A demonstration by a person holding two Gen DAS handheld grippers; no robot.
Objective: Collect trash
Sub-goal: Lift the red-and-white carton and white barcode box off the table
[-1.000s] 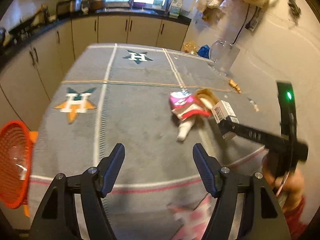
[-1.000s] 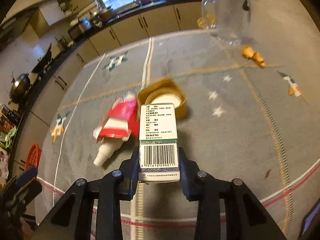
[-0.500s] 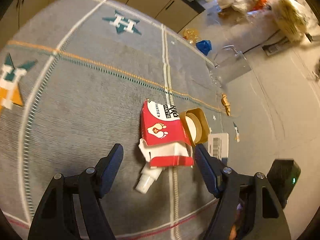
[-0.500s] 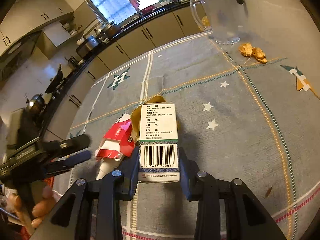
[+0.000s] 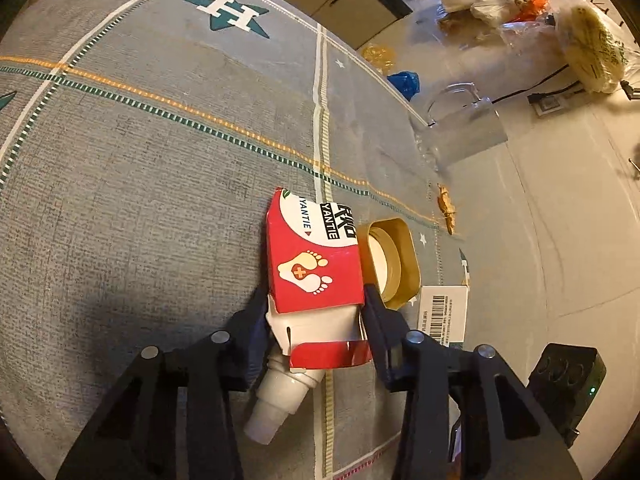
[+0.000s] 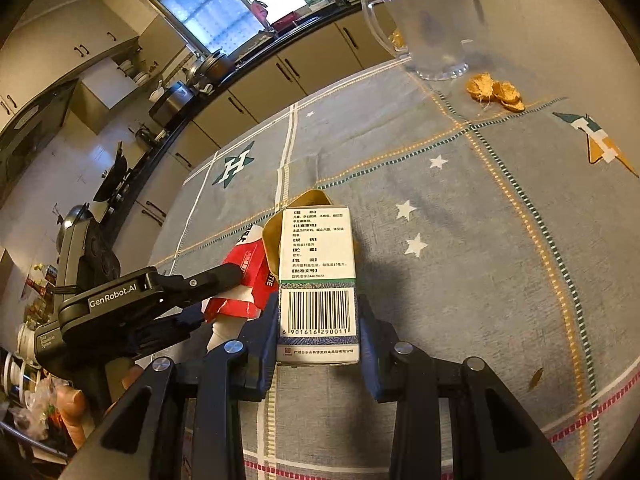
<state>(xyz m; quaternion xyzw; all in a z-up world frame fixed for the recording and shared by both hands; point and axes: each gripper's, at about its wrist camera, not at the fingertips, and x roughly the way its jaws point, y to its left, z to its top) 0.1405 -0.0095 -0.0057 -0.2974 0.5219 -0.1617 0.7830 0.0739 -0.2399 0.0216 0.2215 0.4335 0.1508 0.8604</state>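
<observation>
A red and white carton (image 5: 314,270) with footprints on it lies on the grey tablecloth, a white tube (image 5: 280,398) sticking out of its open end. My left gripper (image 5: 316,316) is shut on this carton. A gold square lid (image 5: 394,266) lies just right of it. My right gripper (image 6: 318,330) is shut on a white barcode box (image 6: 318,276), which also shows in the left wrist view (image 5: 442,314). The left gripper appears in the right wrist view (image 6: 208,280), against the red carton (image 6: 244,276).
A clear glass jug (image 6: 424,28) stands at the far side of the table, with brown crumpled scraps (image 6: 496,94) beside it. Plastic bags (image 5: 532,4) and a blue wrapper (image 5: 404,82) lie beyond the jug. Kitchen cabinets (image 6: 280,76) run along the far wall.
My left gripper has moved forward over the red carton and closed on it. My right gripper still holds the barcode box, tilted a little further.
</observation>
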